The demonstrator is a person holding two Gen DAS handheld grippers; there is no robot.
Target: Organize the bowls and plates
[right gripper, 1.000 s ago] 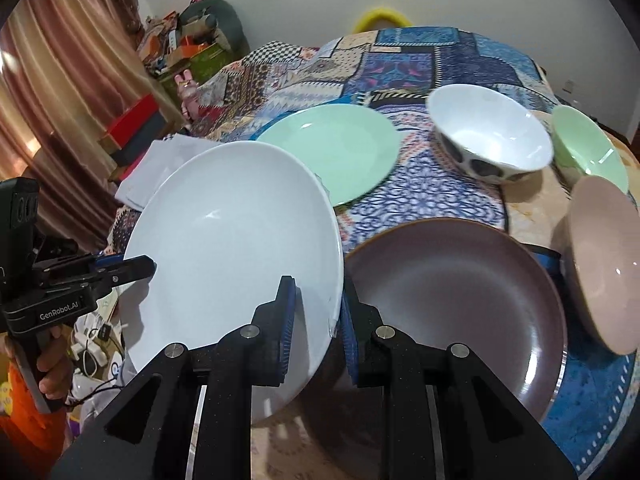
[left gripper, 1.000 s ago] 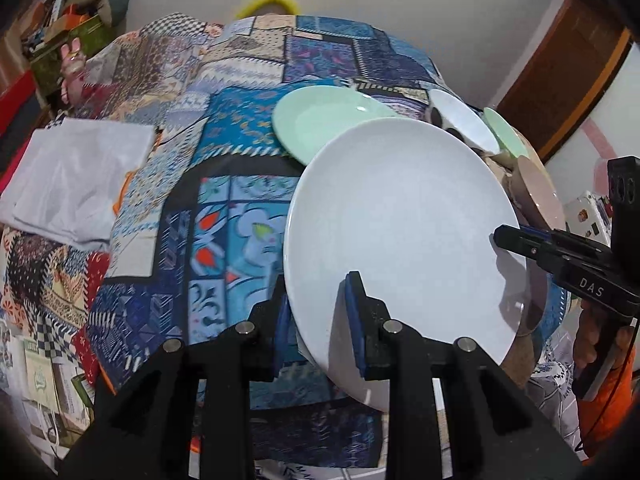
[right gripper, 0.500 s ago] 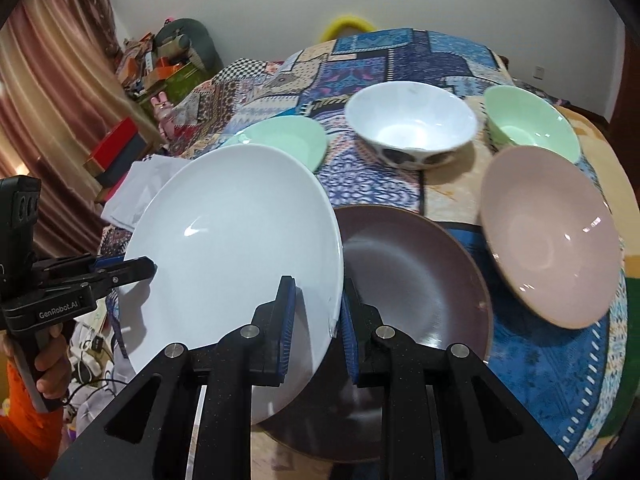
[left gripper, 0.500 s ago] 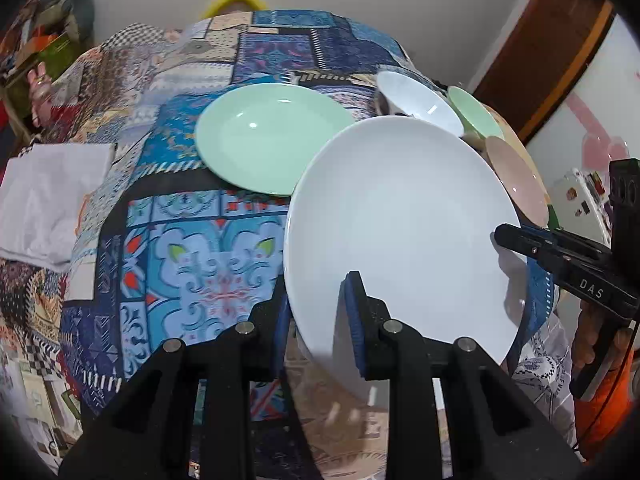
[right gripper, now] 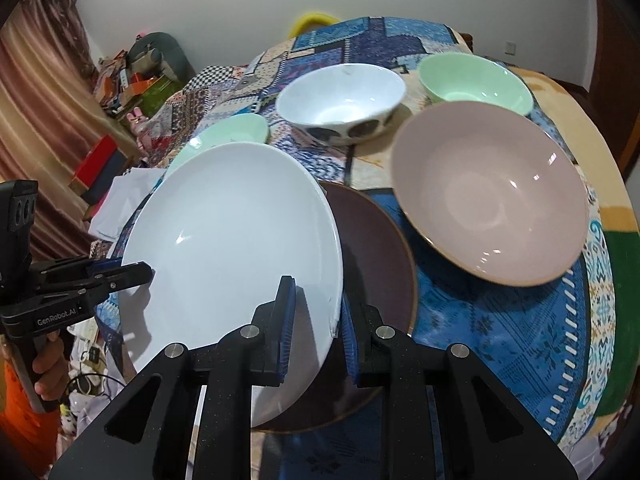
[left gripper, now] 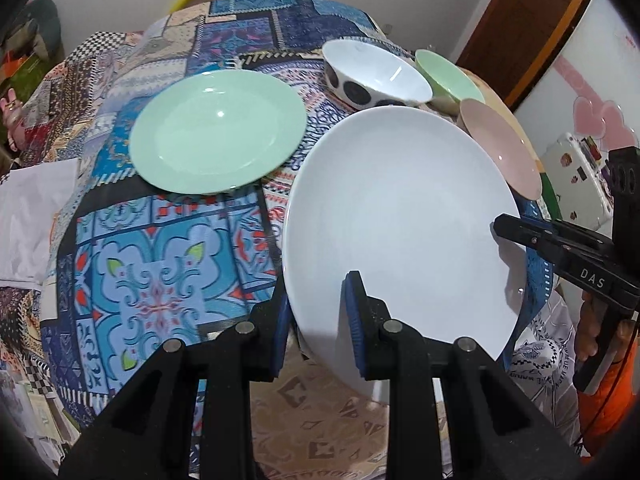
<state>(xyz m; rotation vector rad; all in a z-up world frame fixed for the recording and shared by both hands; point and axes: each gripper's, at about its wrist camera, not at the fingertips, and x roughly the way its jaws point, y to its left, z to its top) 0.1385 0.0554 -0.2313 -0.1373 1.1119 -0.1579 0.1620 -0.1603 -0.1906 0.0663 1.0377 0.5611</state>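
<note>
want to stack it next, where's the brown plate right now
In the right wrist view the brown plate lies on the patterned cloth, low centre, partly under the lifted white plate, with the pink bowl to its right.

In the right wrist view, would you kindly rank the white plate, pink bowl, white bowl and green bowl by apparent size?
1. white plate, though it is held nearest the camera, so partly inflated.
2. pink bowl.
3. white bowl and green bowl: too alike to rank, both farther back.
</note>
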